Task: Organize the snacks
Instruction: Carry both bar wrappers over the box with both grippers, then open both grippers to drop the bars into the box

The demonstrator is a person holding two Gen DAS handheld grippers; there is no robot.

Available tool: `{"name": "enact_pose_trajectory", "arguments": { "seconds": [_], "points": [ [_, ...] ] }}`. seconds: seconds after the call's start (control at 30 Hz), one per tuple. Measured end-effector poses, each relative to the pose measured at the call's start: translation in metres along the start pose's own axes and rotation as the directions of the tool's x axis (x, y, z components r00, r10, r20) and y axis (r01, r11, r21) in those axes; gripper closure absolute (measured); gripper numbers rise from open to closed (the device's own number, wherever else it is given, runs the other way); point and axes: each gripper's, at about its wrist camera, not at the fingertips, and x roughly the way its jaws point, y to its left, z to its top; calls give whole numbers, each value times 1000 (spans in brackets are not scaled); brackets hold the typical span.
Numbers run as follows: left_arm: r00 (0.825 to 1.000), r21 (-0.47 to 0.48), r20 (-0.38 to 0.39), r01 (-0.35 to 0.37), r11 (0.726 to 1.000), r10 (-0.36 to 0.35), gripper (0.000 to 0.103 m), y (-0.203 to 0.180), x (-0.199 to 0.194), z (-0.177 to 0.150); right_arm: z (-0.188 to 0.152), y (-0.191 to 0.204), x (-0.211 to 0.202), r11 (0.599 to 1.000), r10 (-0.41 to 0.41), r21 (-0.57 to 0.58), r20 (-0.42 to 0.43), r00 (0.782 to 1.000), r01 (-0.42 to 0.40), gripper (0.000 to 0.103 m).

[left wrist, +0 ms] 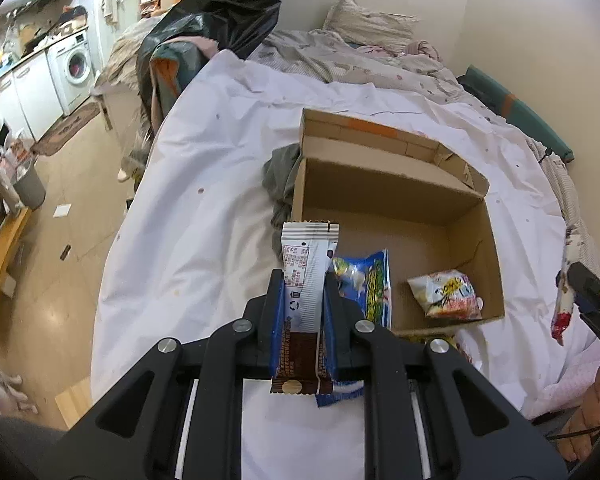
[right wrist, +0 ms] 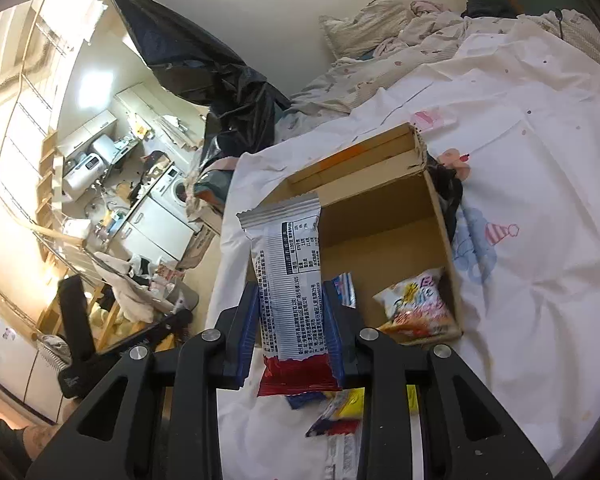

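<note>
My left gripper (left wrist: 302,280) is shut on a brown and white snack bar (left wrist: 305,280), held upright above the white sheet just in front of an open cardboard box (left wrist: 380,184). Inside the box lie a blue snack bag (left wrist: 370,284) and a yellow-red snack bag (left wrist: 448,294). My right gripper (right wrist: 290,292) is shut on a red and silver snack bar (right wrist: 288,264), also raised before the cardboard box (right wrist: 380,216), where the yellow-red bag (right wrist: 416,304) shows. The right gripper (left wrist: 576,292) with its bar appears at the right edge of the left wrist view.
Loose snack packets (right wrist: 340,412) lie on the white sheet (left wrist: 204,208) below the right gripper. A grey cloth (left wrist: 280,180) sits beside the box's left wall. A black plastic bag (left wrist: 220,12), pillow (left wrist: 364,20) and crumpled bedding lie behind. The bed edge drops to the floor (left wrist: 68,248) at left.
</note>
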Motion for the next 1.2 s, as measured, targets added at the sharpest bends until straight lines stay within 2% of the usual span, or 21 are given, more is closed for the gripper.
{"name": "enact_pose_trajectory", "arguments": {
  "seconds": [0.33,0.67,0.8,1.03,1.2],
  "points": [
    [1000,67,5,21,998,-22,89,-21,17,21,17,-19,29,996,-85,-9,-42,996,84,71],
    [995,110,-67,76,991,-69,89,-47,51,26,26,-32,66,986,-164,-32,-103,981,161,71],
    [991,82,-91,103,991,-95,89,-44,69,23,24,-43,88,978,-207,-22,-154,966,206,71],
    [993,74,-117,16,997,-7,88,-36,96,18,16,-44,111,974,-224,-27,-217,950,224,71],
    [992,62,-123,10,998,-2,88,-35,101,21,14,-42,122,975,-222,-34,-240,945,220,71]
  ]
}}
